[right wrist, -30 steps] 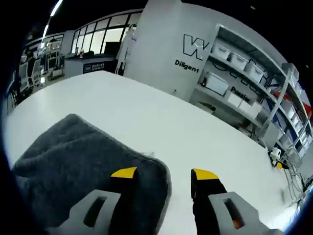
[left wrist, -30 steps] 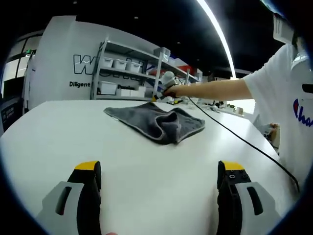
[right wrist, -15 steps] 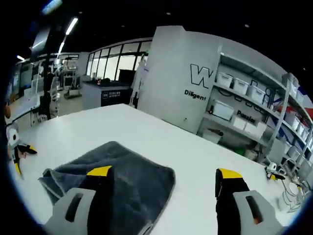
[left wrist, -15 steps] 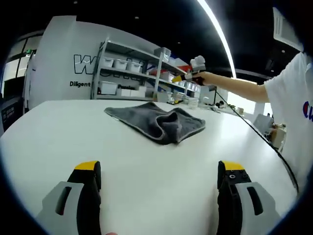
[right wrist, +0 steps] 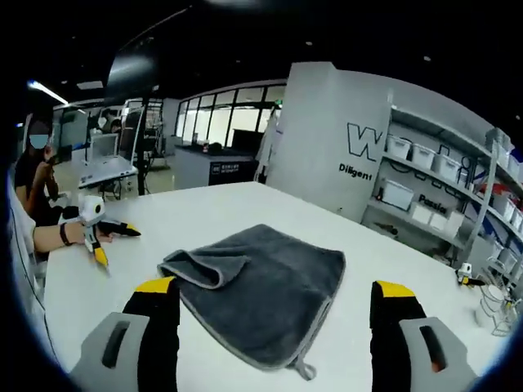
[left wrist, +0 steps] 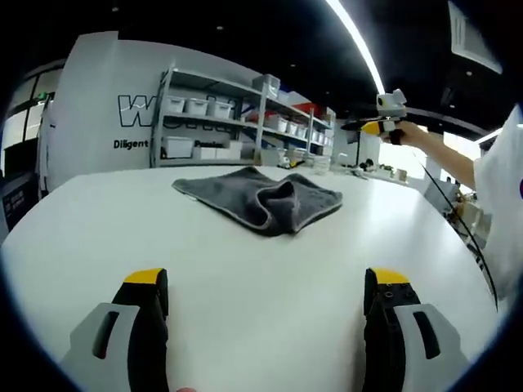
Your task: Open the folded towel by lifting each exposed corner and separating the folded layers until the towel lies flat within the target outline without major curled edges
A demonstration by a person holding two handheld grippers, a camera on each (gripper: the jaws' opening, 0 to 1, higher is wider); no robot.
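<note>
White and broad, the bench (right wrist: 270, 204) runs out under dark ceiling and strip lights, with shelving (left wrist: 237, 122) and storage bins against a grey lettered wall behind; at its middle lies the grey towel (right wrist: 261, 290), spread for the most part but with one corner flap (right wrist: 204, 265) doubled back over itself in a soft hump, so the folded layers are not yet fully parted; from the left gripper view the same towel (left wrist: 257, 196) sits well ahead with that bunched fold raised toward its near edge, which I judge to be the part left to lift and draw out; no target outline can be made out on the surface, perhaps because the views are too coarse to show it; the right gripper (right wrist: 274, 298) hangs above the towel with its jaws spread wide and nothing between them, a stance that suits looking the cloth over before choosing a corner; the left gripper (left wrist: 265, 286) rests low over bare bench, well apart from the towel, its jaws likewise wide and empty, plainly parked out of the way; in the left gripper view the right gripper is seen raised high at the end of an outstretched arm (left wrist: 437, 151), clear of the cloth.
</note>
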